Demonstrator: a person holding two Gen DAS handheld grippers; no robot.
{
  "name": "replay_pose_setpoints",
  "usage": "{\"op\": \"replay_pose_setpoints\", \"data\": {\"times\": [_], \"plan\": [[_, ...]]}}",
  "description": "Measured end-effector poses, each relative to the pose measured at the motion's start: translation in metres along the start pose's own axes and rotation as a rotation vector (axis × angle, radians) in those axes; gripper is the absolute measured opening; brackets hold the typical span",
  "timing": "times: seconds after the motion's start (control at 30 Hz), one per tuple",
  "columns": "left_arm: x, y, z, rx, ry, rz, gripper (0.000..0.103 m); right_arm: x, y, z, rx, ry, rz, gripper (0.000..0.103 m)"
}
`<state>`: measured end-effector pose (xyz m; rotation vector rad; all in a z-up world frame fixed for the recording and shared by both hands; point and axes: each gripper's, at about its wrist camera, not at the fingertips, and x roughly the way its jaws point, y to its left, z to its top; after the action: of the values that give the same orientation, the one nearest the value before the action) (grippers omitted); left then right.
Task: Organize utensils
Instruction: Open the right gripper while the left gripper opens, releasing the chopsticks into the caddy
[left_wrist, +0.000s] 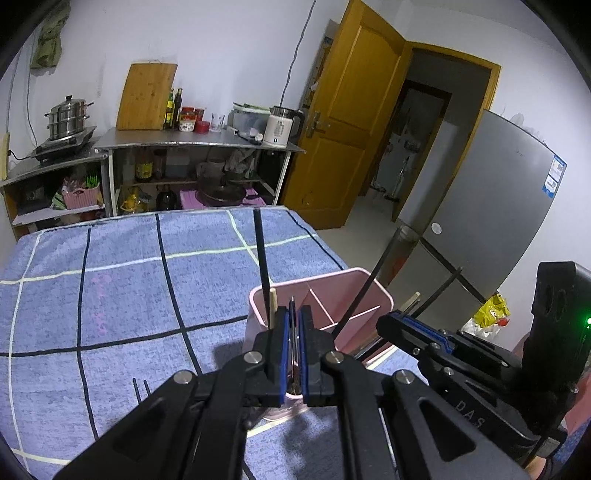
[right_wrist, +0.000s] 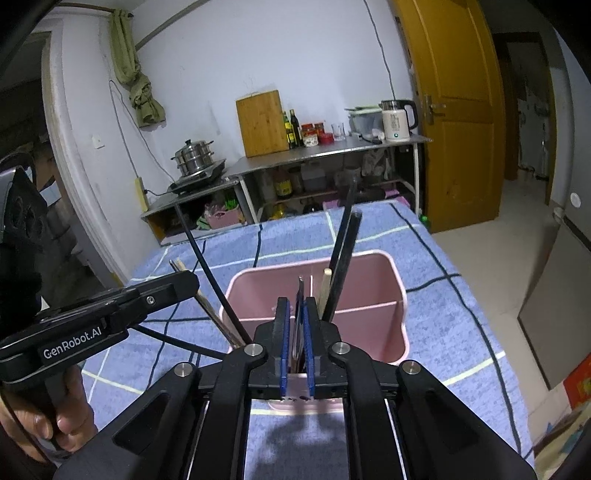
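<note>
A blue cloth (left_wrist: 122, 280) with a grid of dark and pale lines covers the whole tabletop (right_wrist: 443, 280). On it, near the front edge, stands a pink divided holder (right_wrist: 365, 295), upright, with chopsticks leaning out of its compartments. To the holder's left, two thin dark sticks (left_wrist: 142, 391) lie flat on the cloth, close together and side by side.

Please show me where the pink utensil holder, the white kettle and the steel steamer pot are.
pink utensil holder (right_wrist: 369, 295): right wrist view, inner back wall.
white kettle (right_wrist: 395, 123): right wrist view, body.
steel steamer pot (left_wrist: 68, 118): left wrist view, side.
</note>
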<state>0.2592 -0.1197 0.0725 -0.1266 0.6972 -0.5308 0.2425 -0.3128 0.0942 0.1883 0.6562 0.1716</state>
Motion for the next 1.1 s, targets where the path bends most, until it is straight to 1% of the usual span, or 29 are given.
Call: {"op": "replay_pose_setpoints", "data": {"times": [0.3, 0.57, 0.77, 1.1], "plan": [[-0.037, 0.000, 0.008, 0.010, -0.073, -0.002, 0.005, -0.030, 0.010, 0.009, -0.022, -0.055, -0.002, 0.011], [-0.072, 0.009, 0.000, 0.007, -0.118, 0.021, 0.005, -0.055, 0.018, 0.004, -0.037, -0.083, 0.005, 0.012], [-0.092, 0.022, -0.018, 0.000, -0.132, 0.048, 0.006, -0.064, 0.029, -0.006, -0.063, -0.074, 0.007, 0.012], [-0.107, 0.051, -0.058, -0.050, -0.098, 0.094, 0.007, -0.067, 0.051, -0.032, -0.107, -0.035, 0.042, 0.012]]}}
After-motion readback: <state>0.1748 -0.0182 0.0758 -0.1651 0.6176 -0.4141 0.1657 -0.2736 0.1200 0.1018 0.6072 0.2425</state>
